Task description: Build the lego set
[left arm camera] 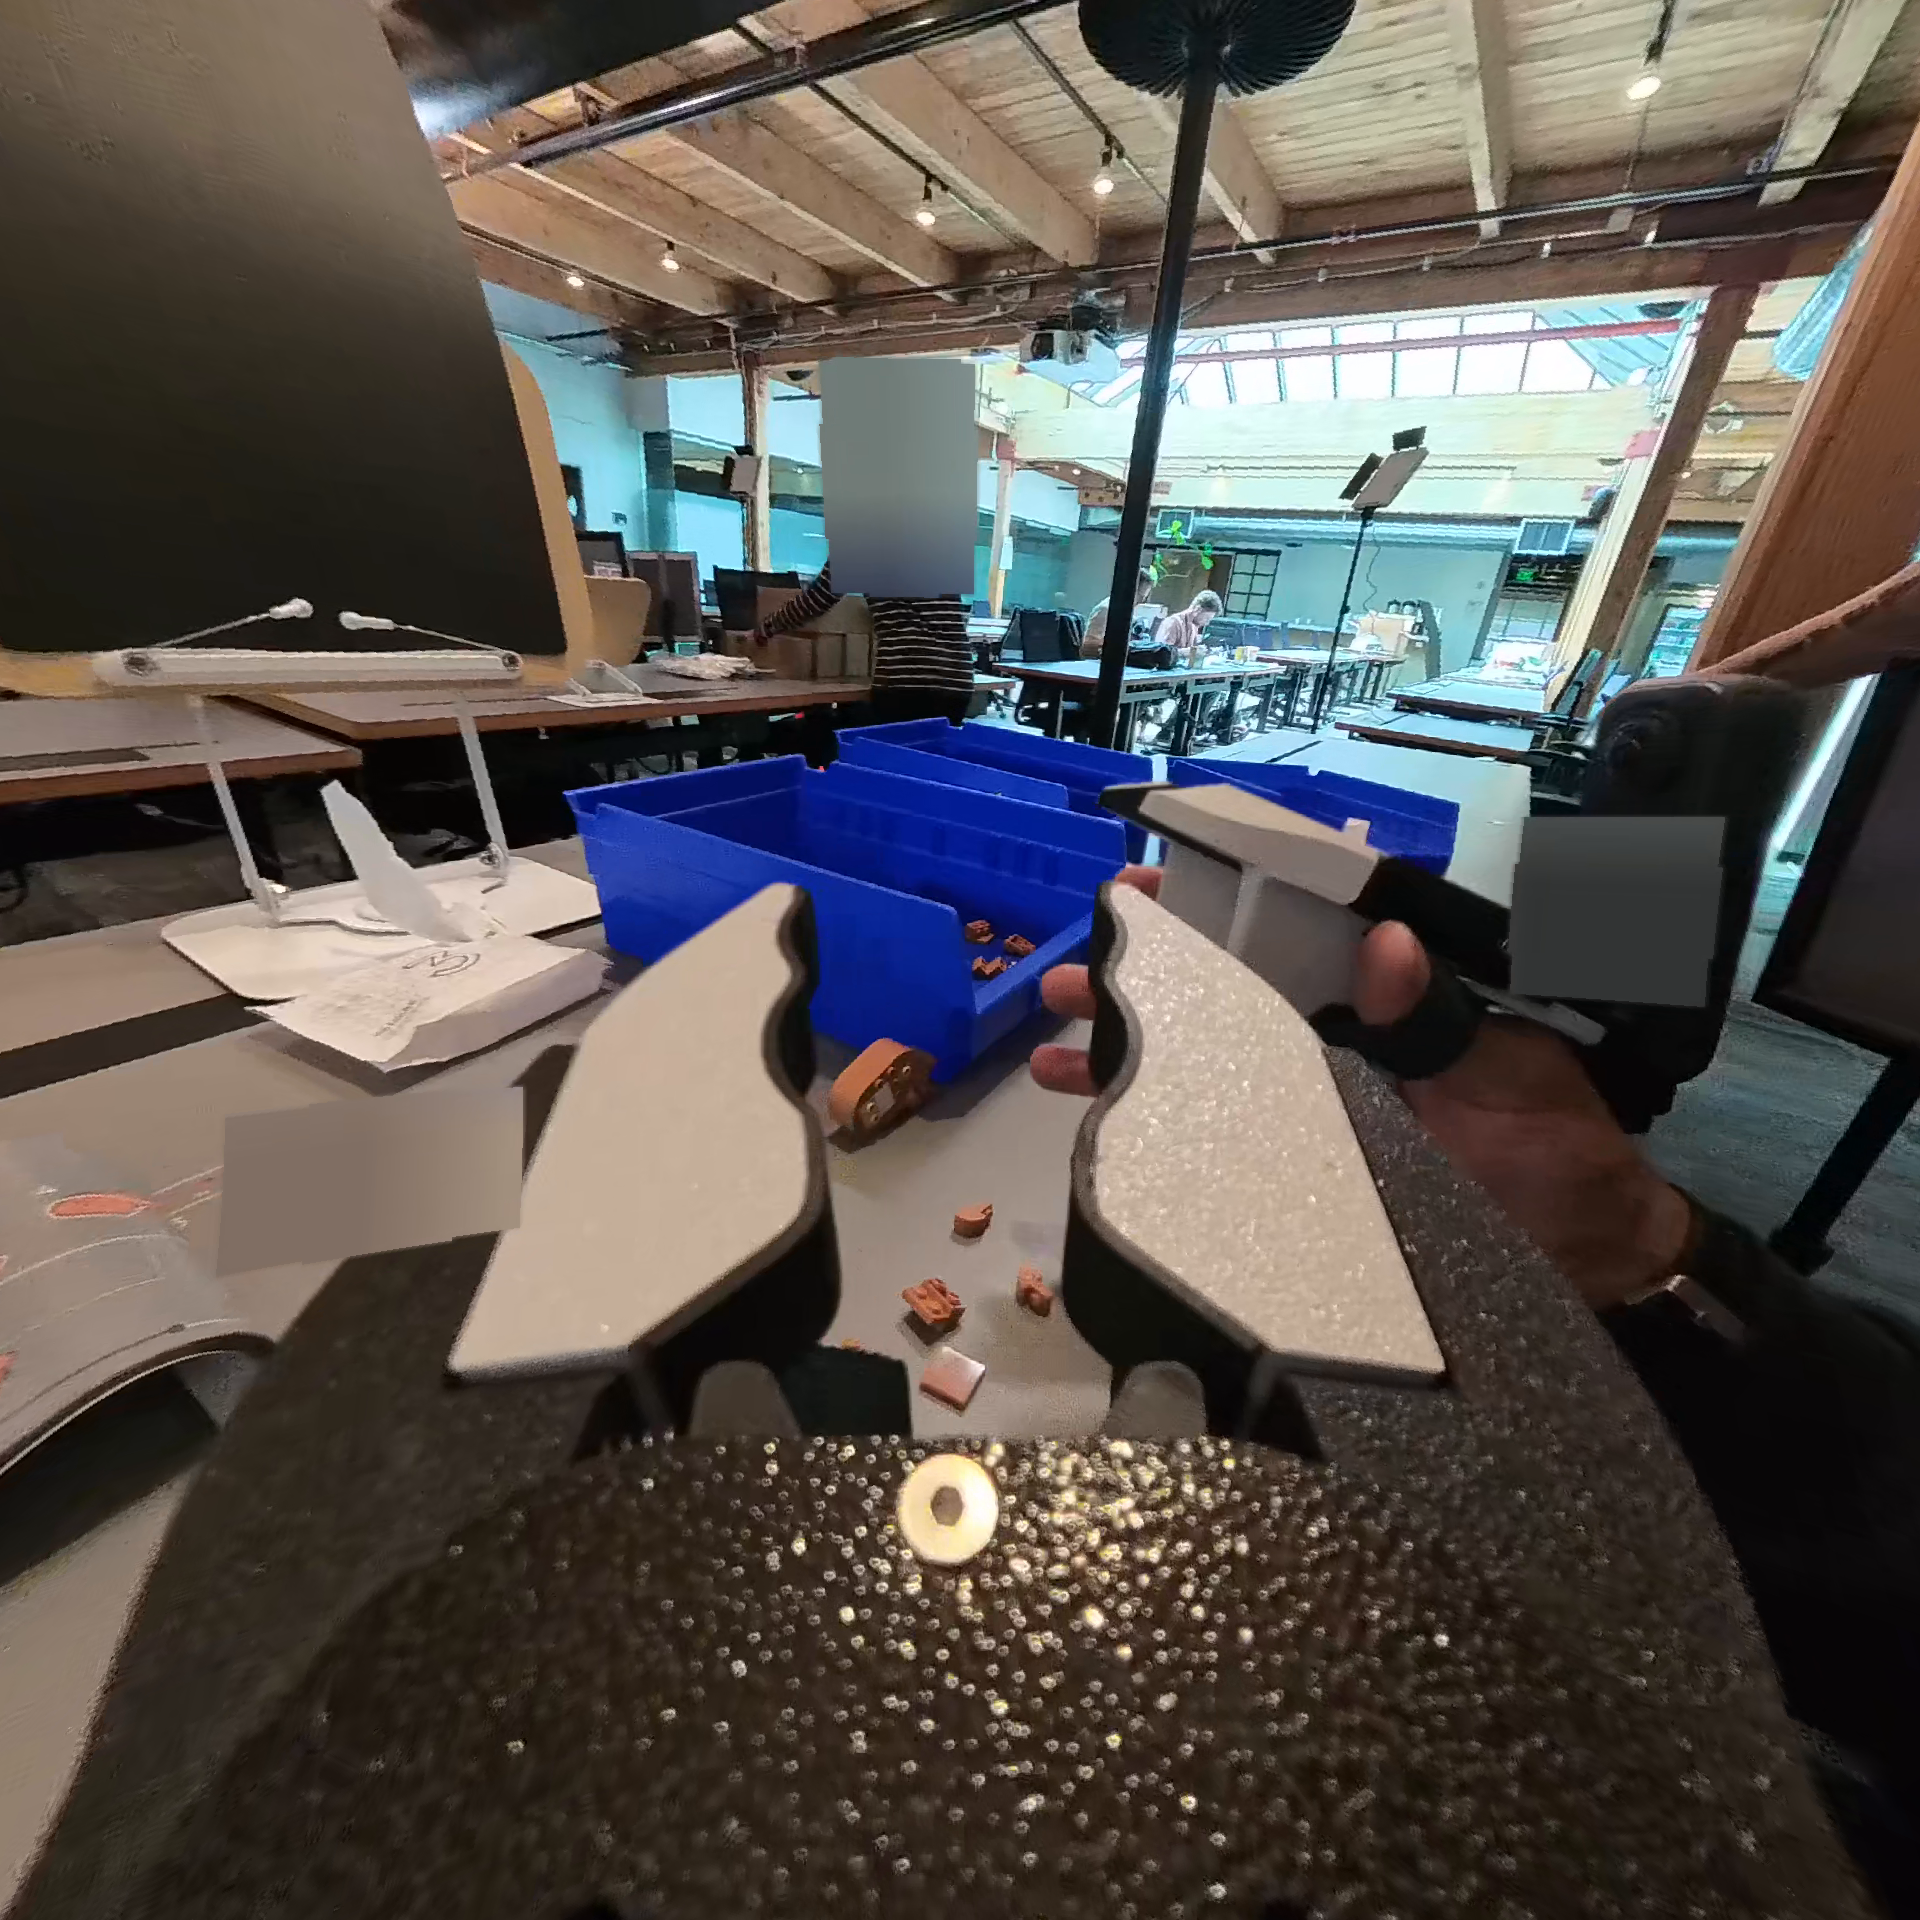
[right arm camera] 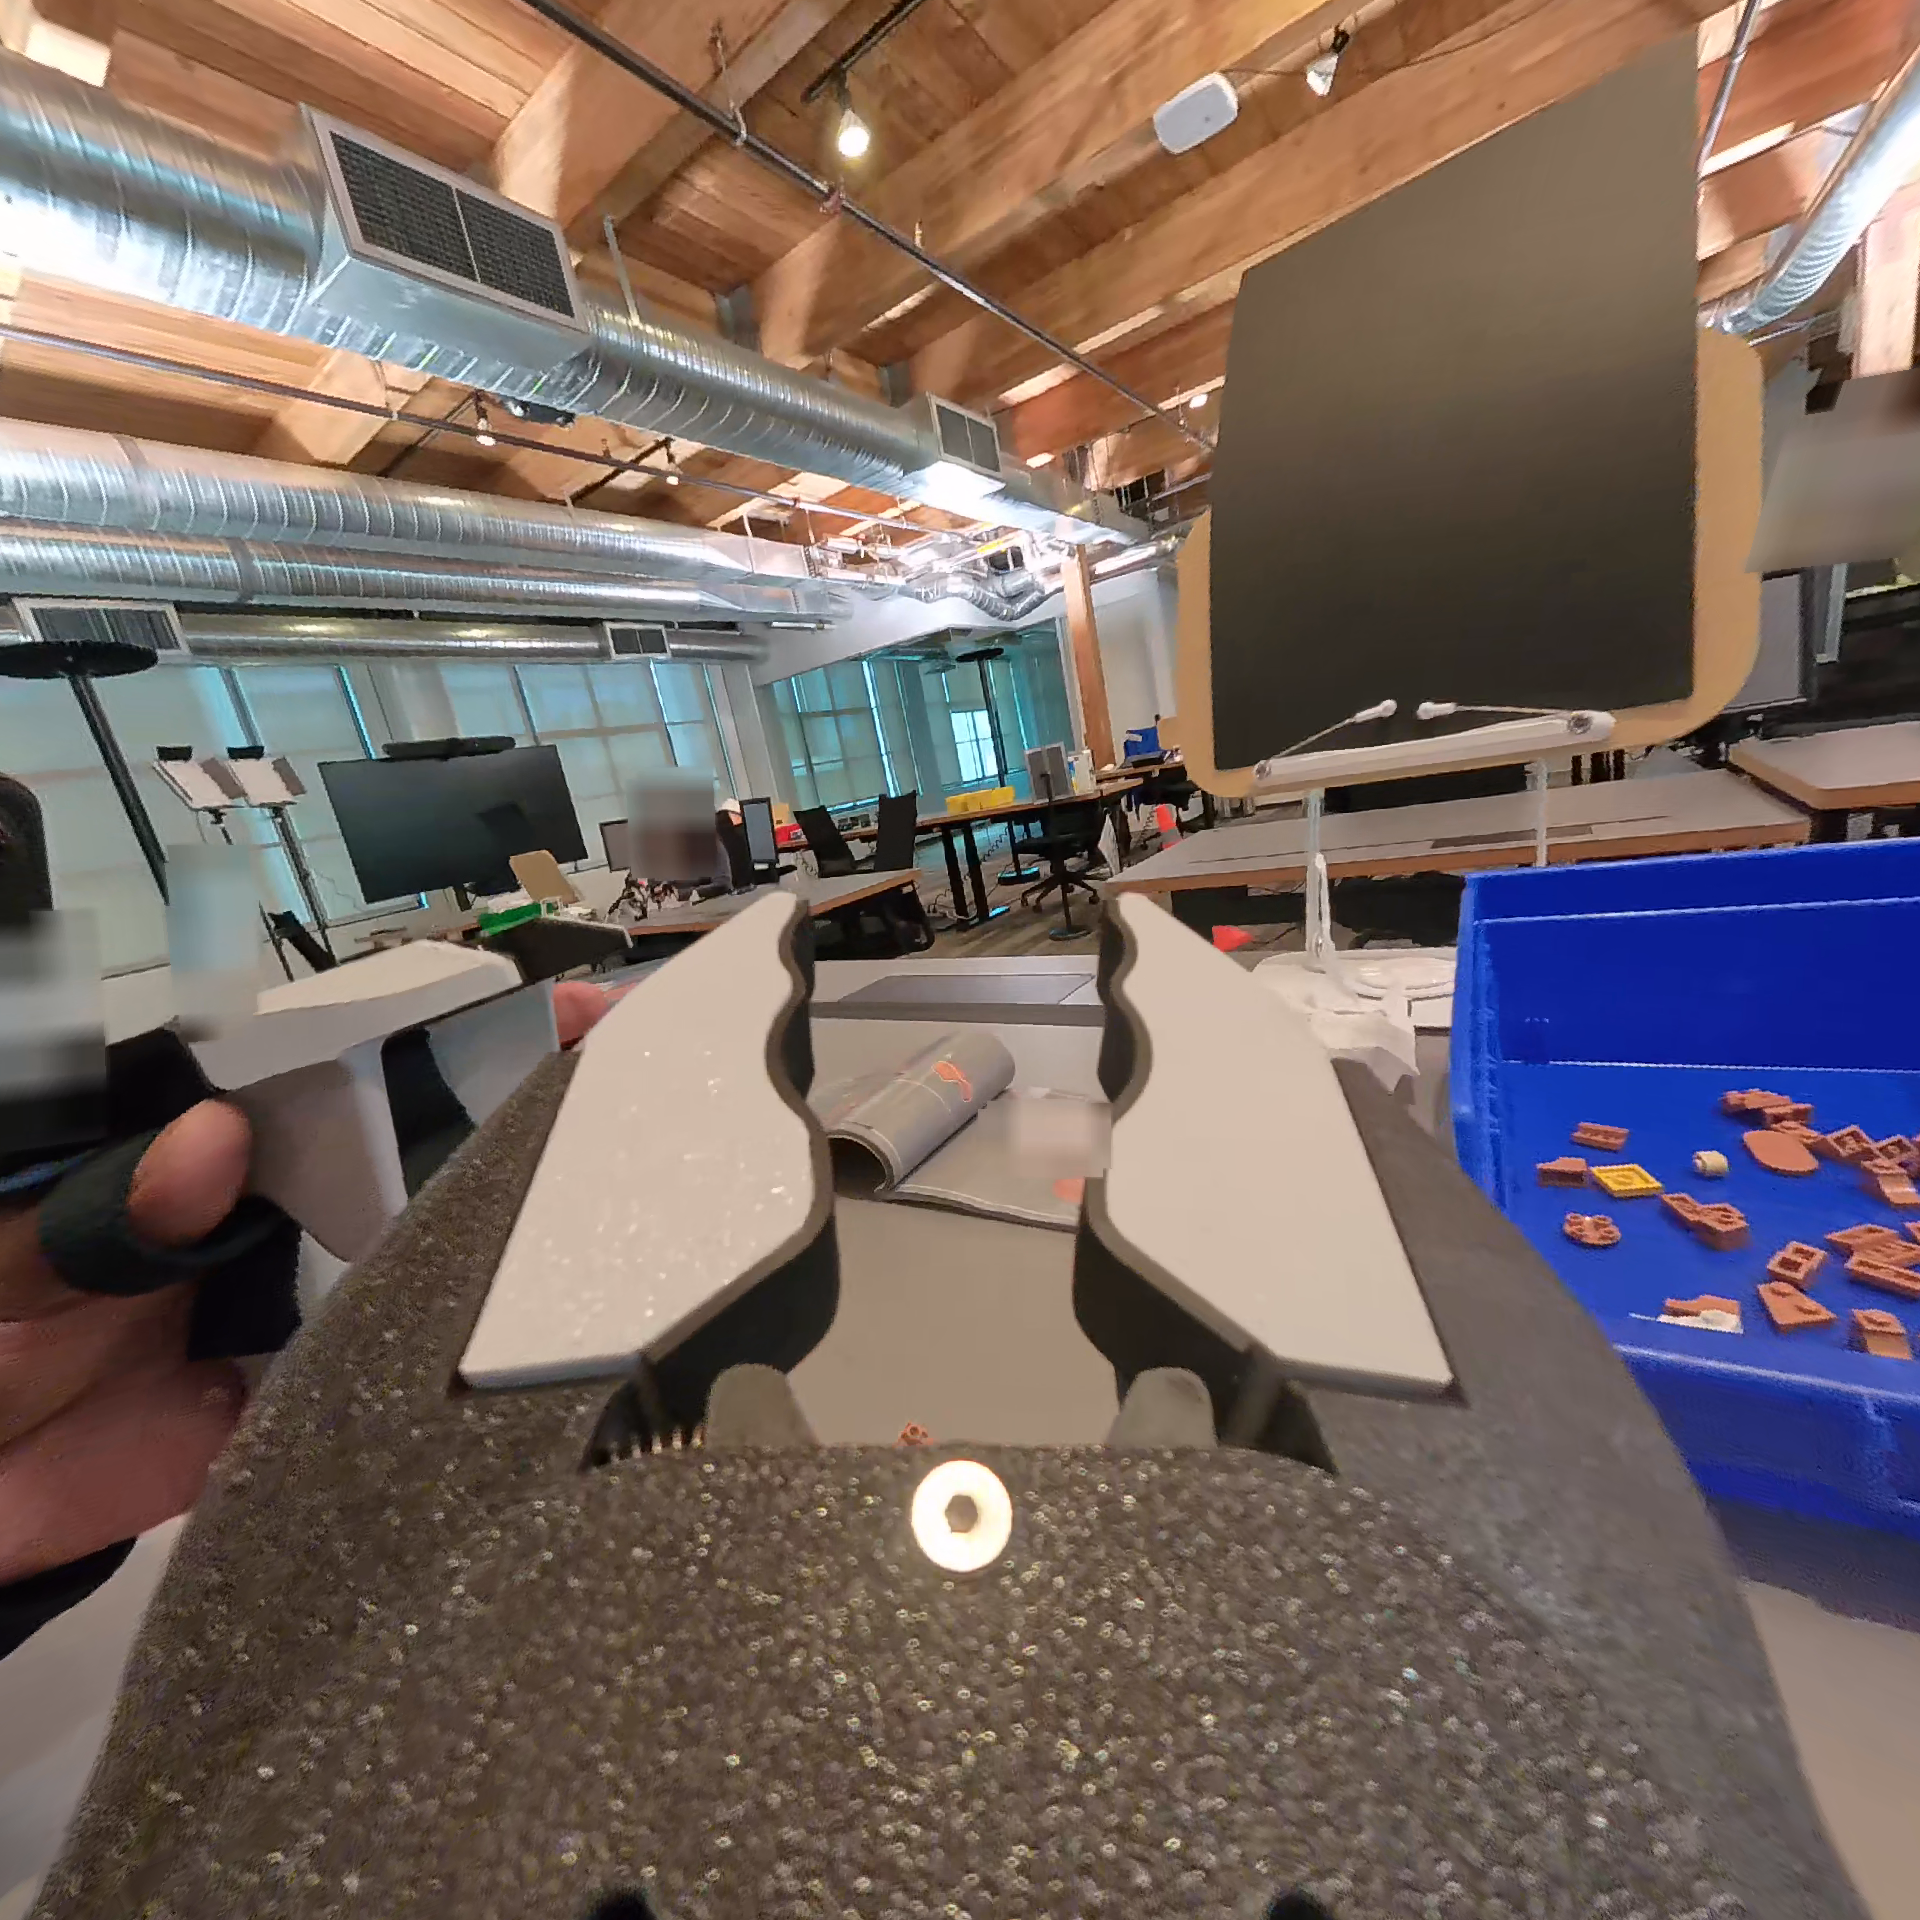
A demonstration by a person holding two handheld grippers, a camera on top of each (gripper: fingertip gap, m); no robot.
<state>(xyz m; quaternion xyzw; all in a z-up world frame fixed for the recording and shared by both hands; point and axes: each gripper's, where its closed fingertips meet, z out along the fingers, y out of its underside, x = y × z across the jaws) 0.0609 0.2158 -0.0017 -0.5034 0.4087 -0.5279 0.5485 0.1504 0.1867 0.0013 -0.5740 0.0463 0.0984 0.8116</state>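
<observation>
Left claw: the left claw (left arm camera: 951, 977) stands wide with nothing between its pads, raised over the grey bench (left arm camera: 935, 1195) and aimed toward 12 o'clock at the near blue bin (left arm camera: 831, 914).
Right claw: the right claw (right arm camera: 951, 997) is equally wide and bare, pointing across the bench at an open booklet (right arm camera: 935, 1132).
Nearest pieces: a rounded brown part (left arm camera: 878, 1086) lies on the bench just before the bin's front lip; small brown bricks (left arm camera: 971, 1221) are scattered nearer, at 6 o'clock from it.
Bins: the near bin holds a few brown bricks (left arm camera: 992, 951); in the right wrist view a blue bin (right arm camera: 1662, 1039) at 3 o'clock carries many brown pieces (right arm camera: 1797, 1216) and one yellow one (right arm camera: 1624, 1179).
Hands: a gloved hand (left arm camera: 1455, 1049) grips the other tool at 3 o'clock of the left view.
Handling judgement: the loose bricks look small and flat, so a low, square approach with the pads straddling one piece alone would likely serve best; the neighbours lie close enough to be nudged.
</observation>
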